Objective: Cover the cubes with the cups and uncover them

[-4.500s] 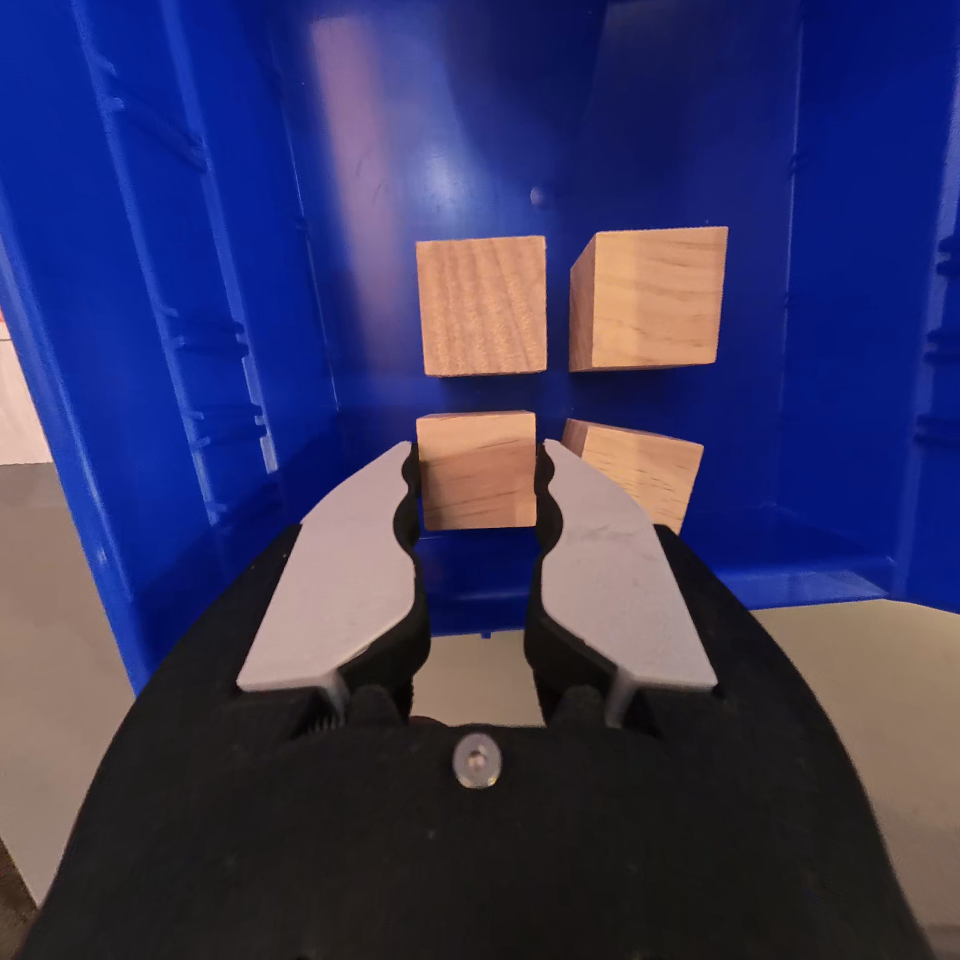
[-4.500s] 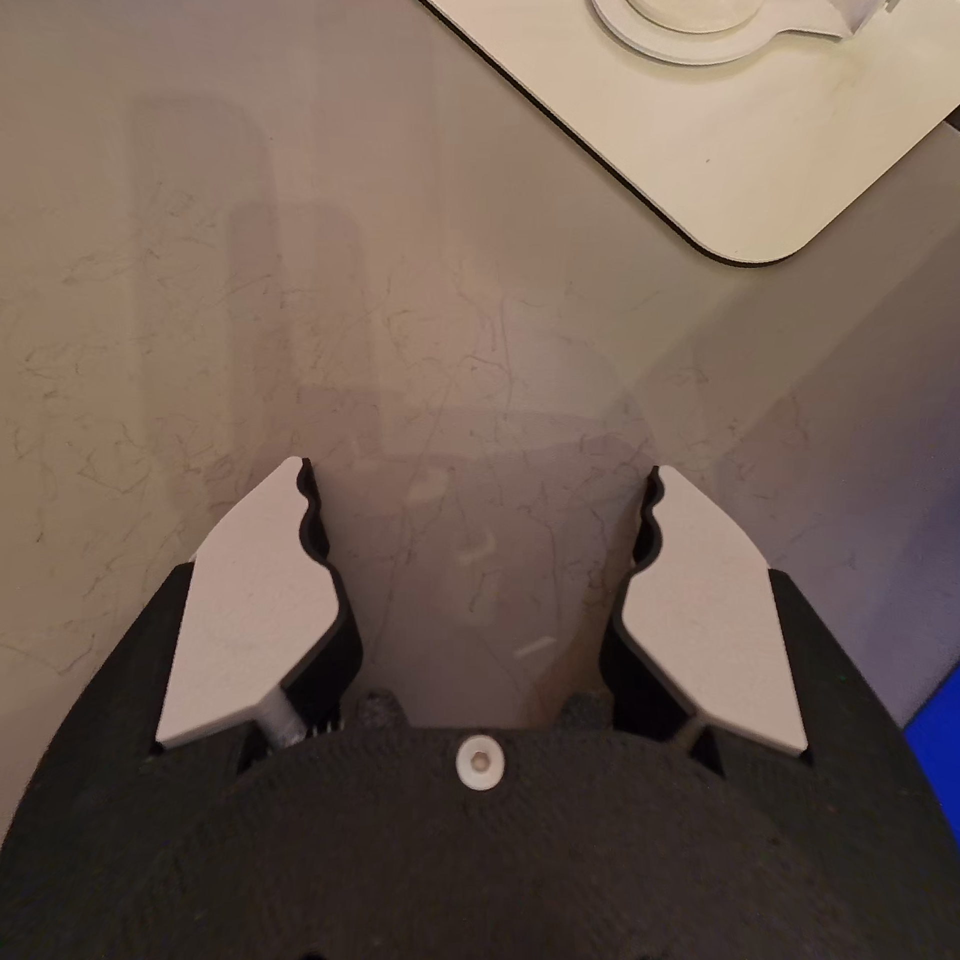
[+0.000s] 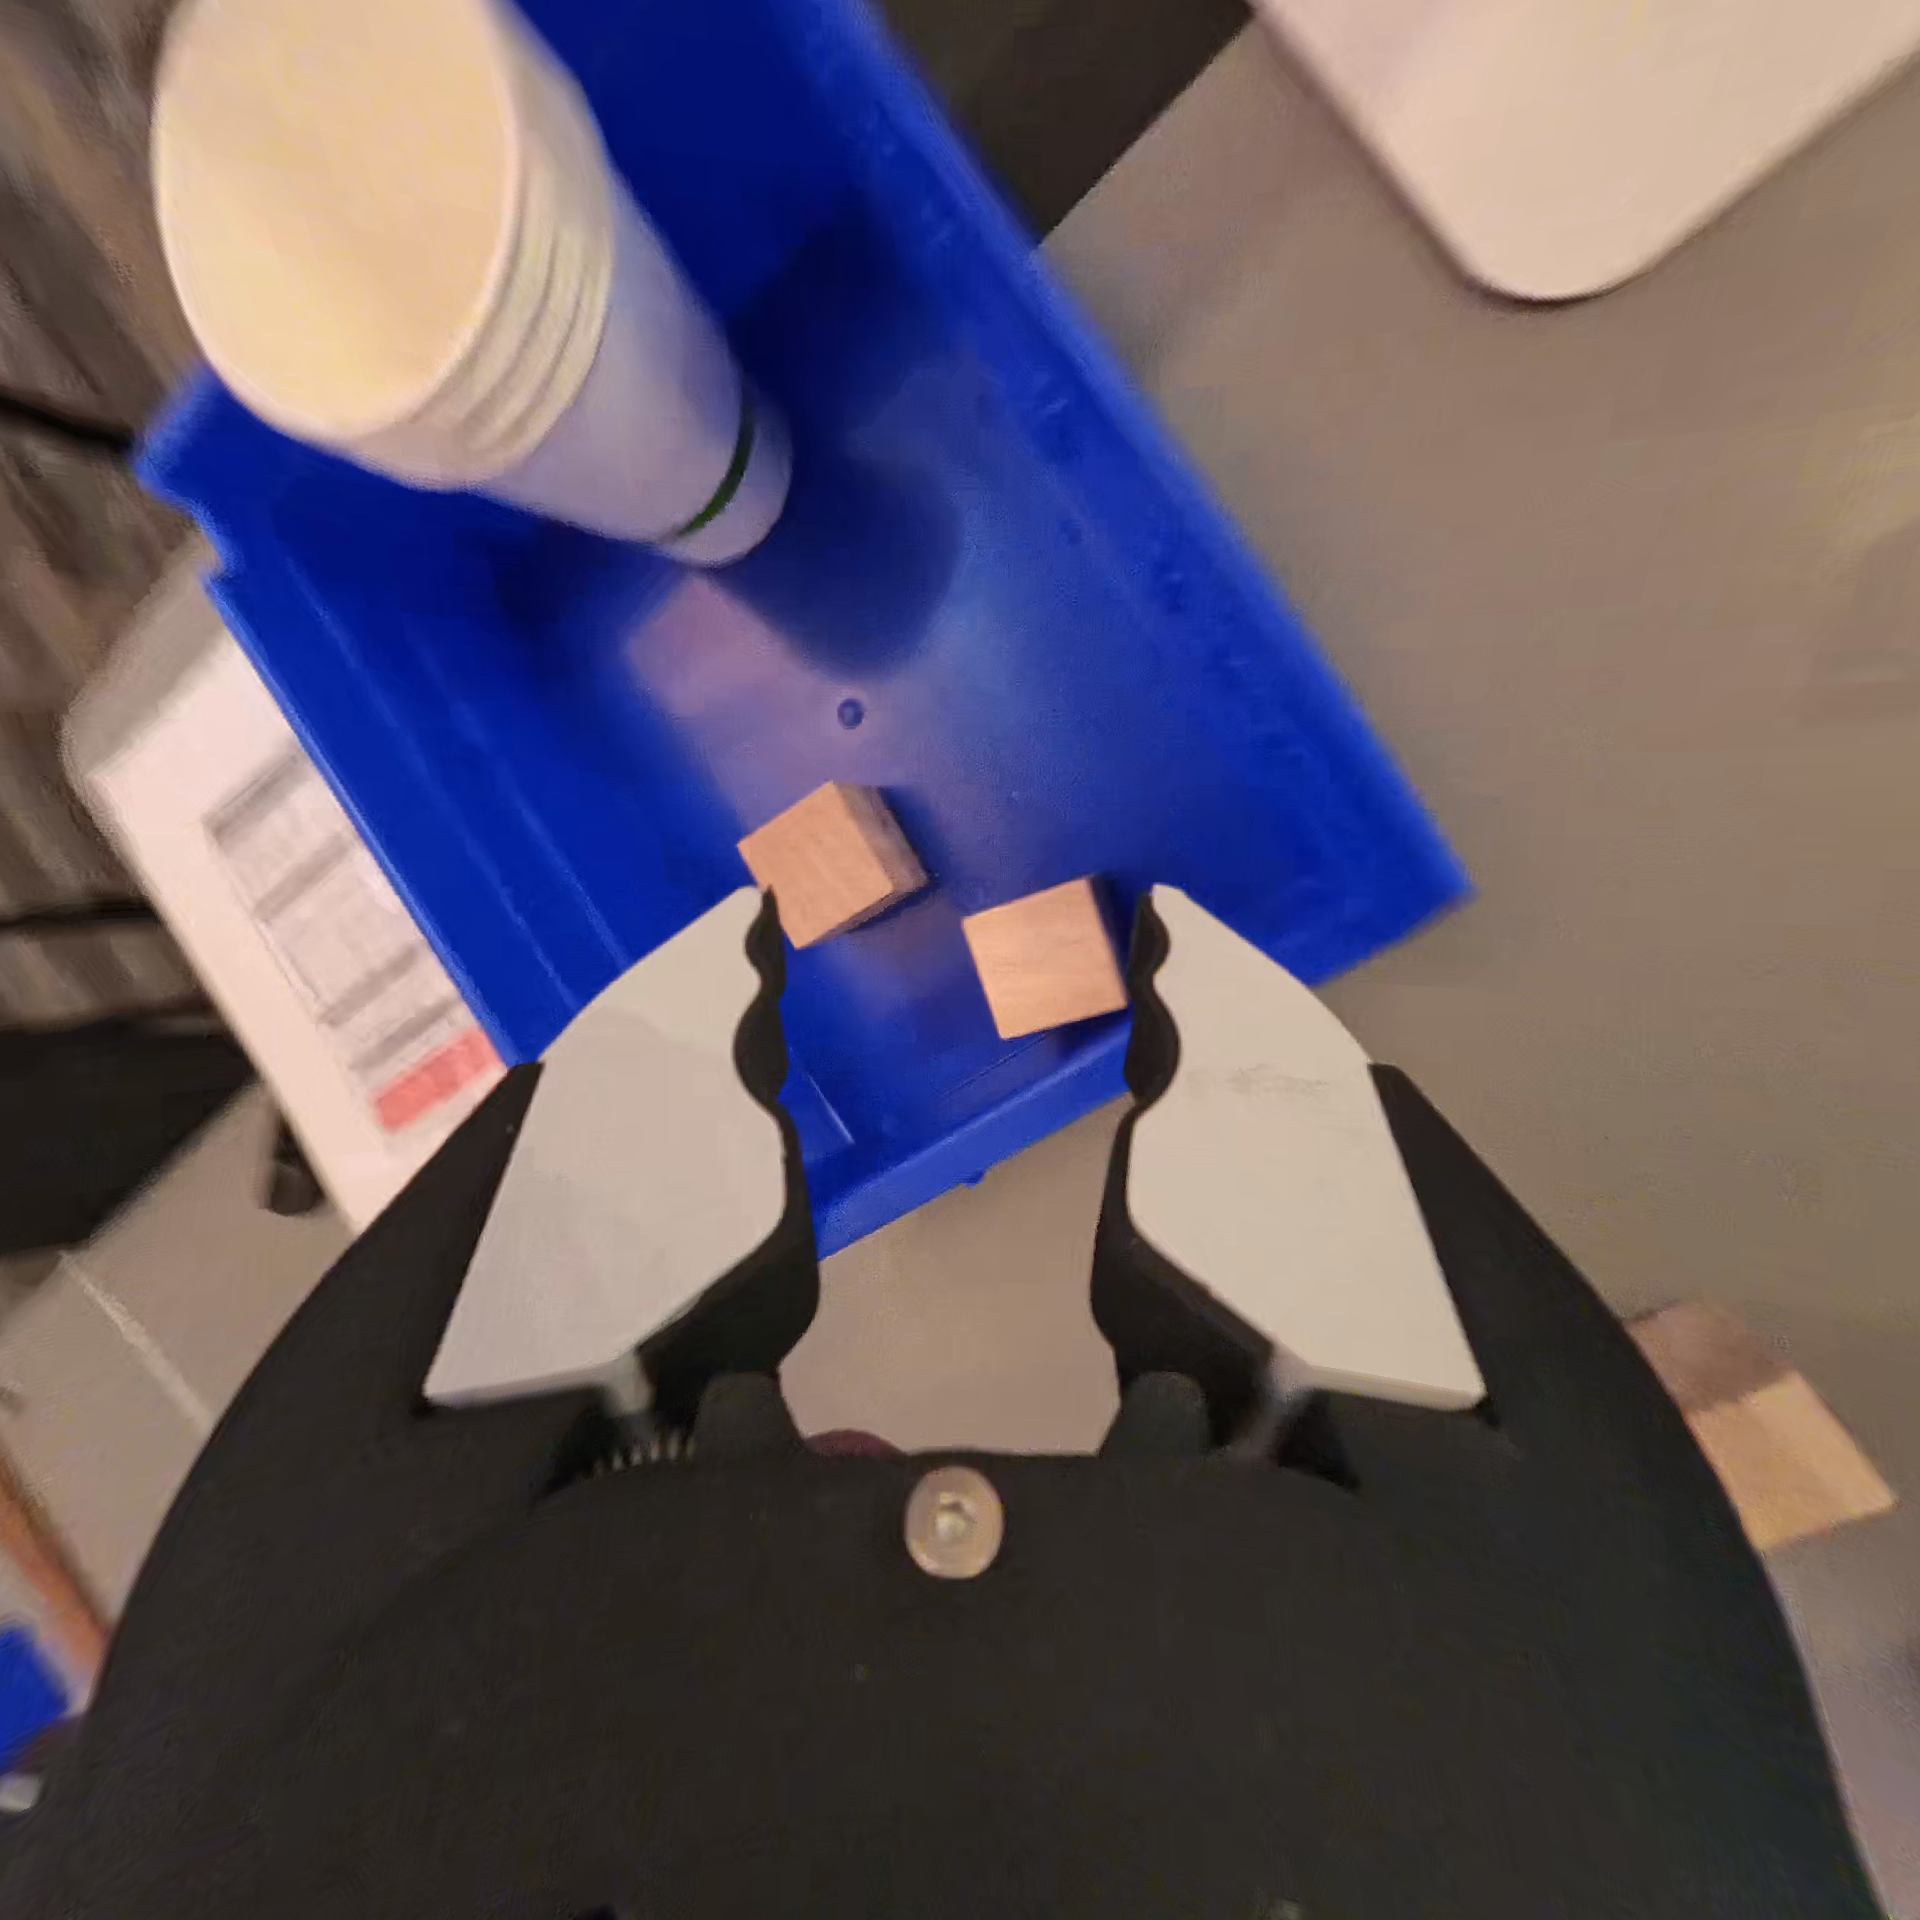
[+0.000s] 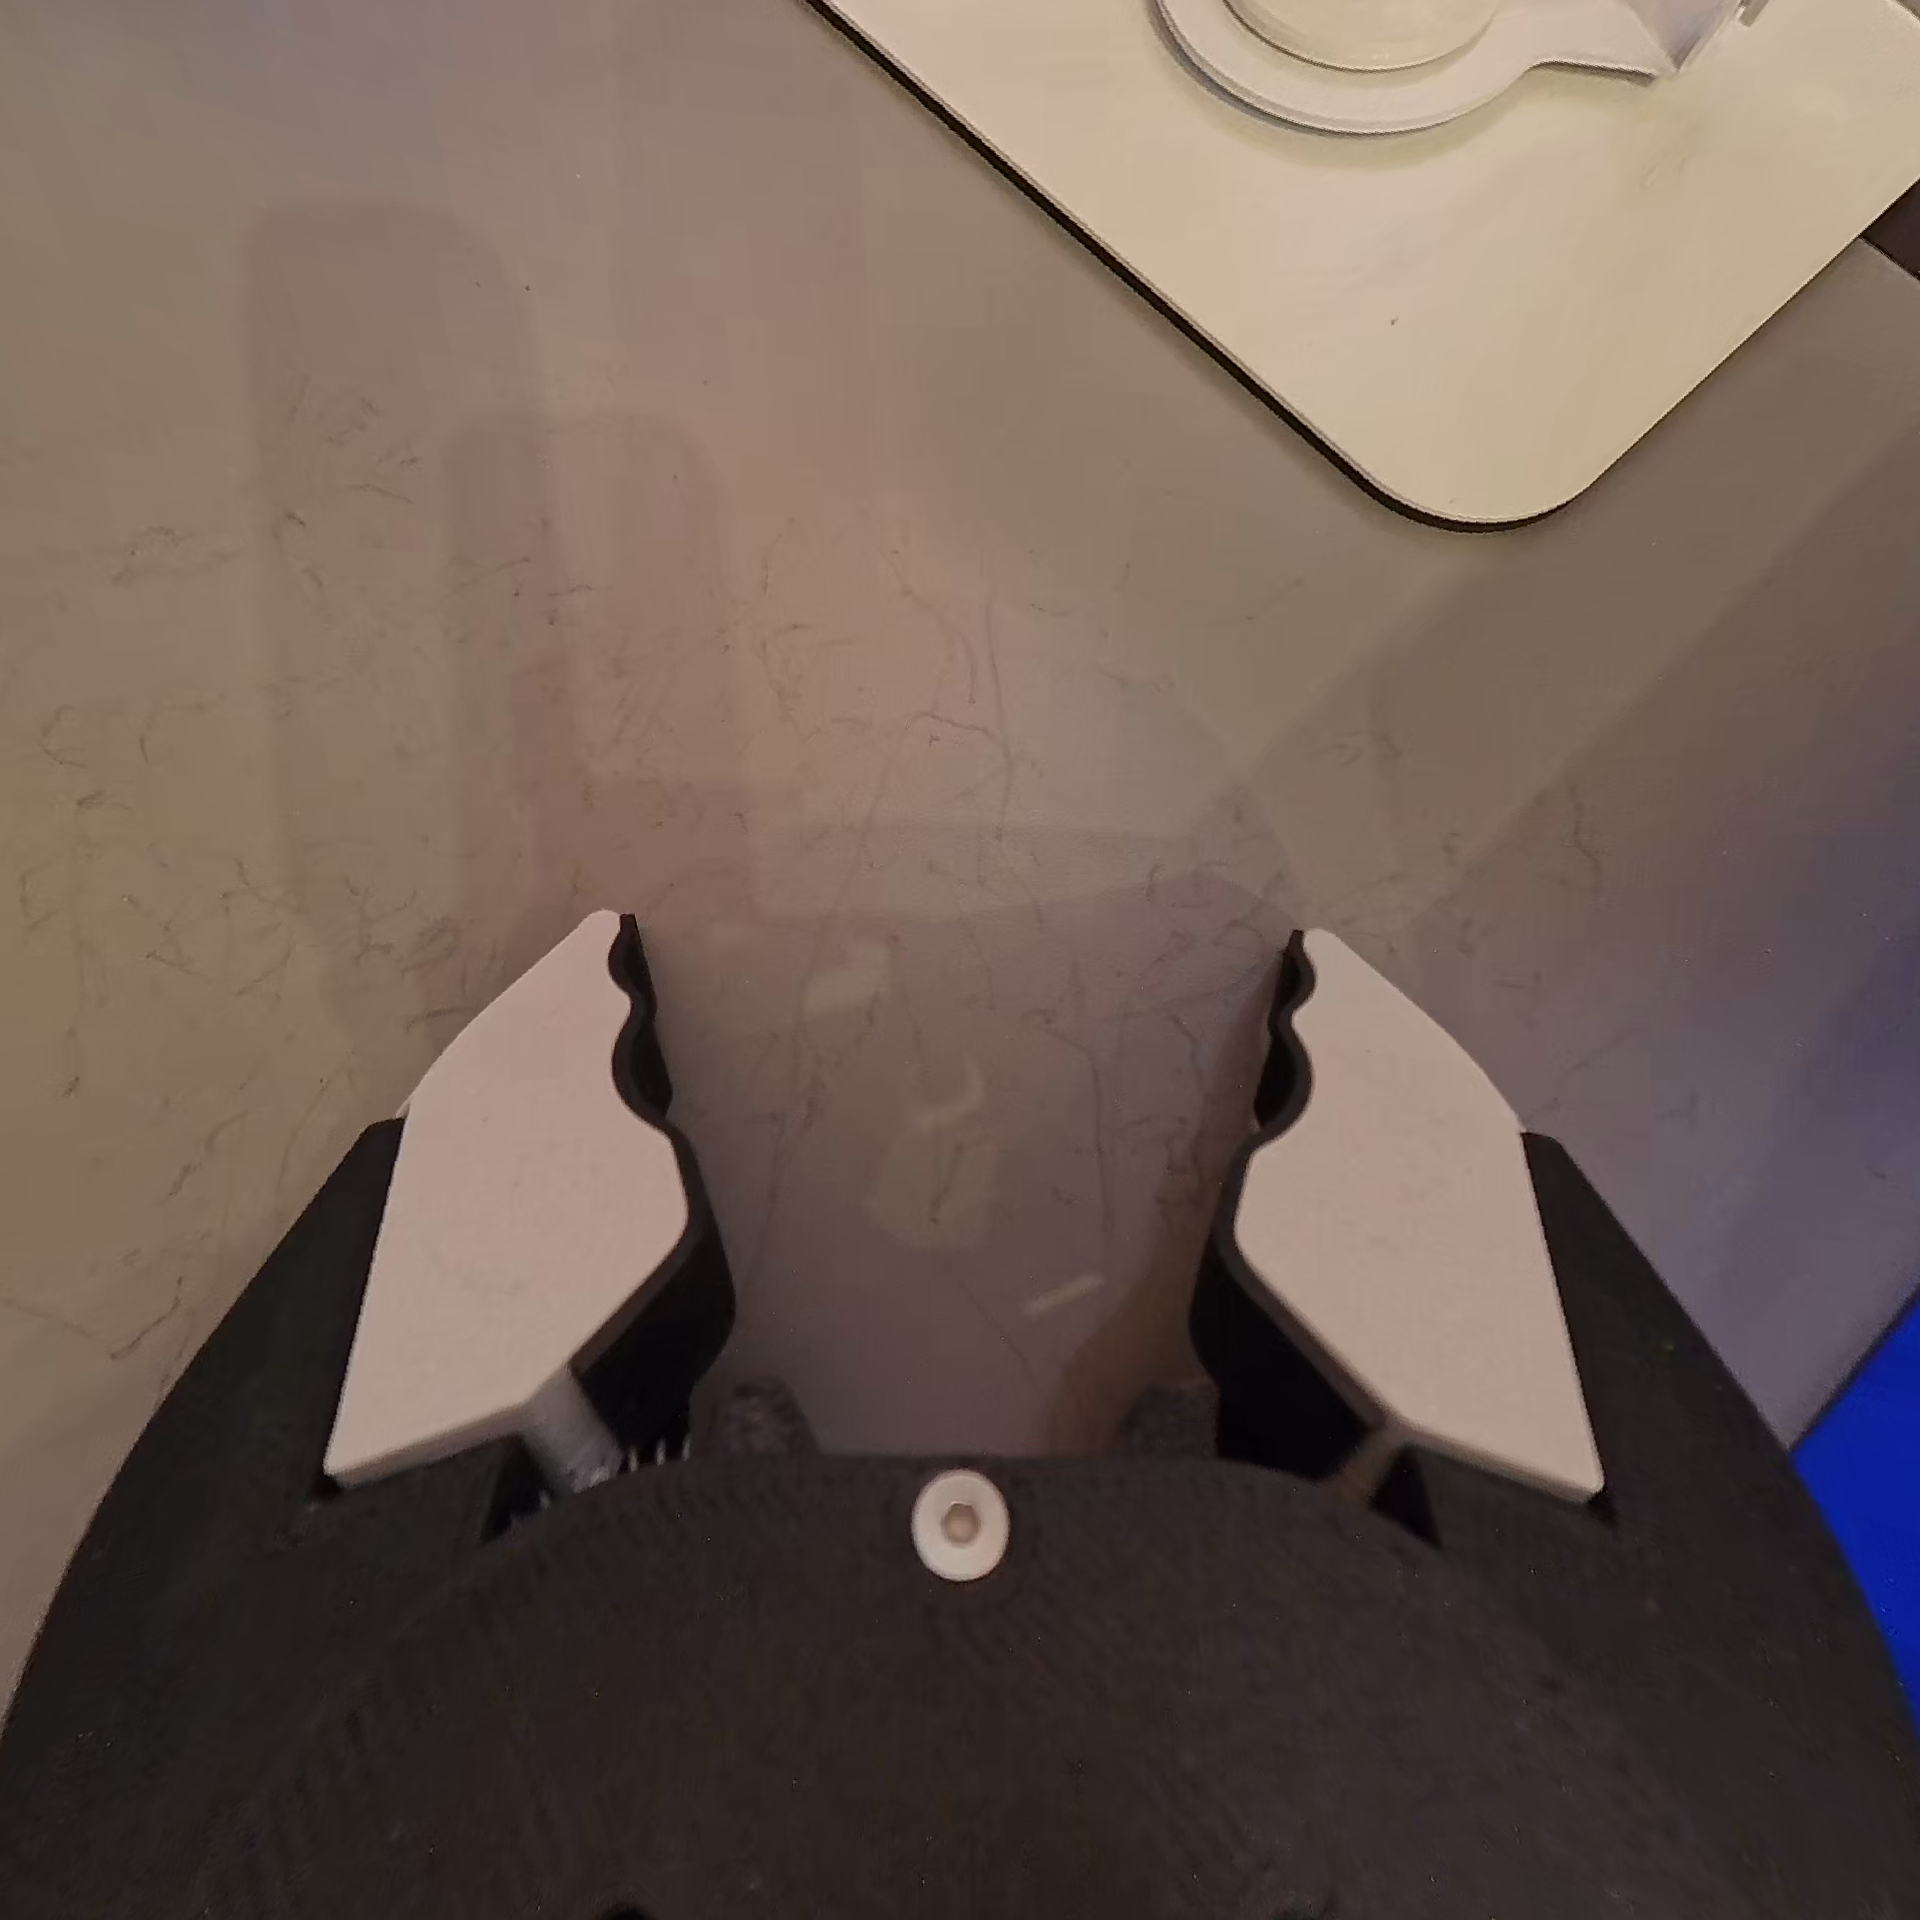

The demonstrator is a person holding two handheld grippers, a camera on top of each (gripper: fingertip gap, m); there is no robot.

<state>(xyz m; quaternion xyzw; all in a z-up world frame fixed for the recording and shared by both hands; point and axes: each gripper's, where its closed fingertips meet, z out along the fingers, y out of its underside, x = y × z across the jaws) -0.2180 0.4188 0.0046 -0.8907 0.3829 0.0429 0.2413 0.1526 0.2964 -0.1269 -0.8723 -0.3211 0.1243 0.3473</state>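
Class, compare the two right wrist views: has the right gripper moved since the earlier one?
No. The right gripper sits the same against the white board corner, open.

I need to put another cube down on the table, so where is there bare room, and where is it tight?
The table ahead of the right gripper is bare up to the white board. There is also bare table right of the blue bin. Inside the bin it is tighter: two cubes at the near end, a stack of cups at the far end.
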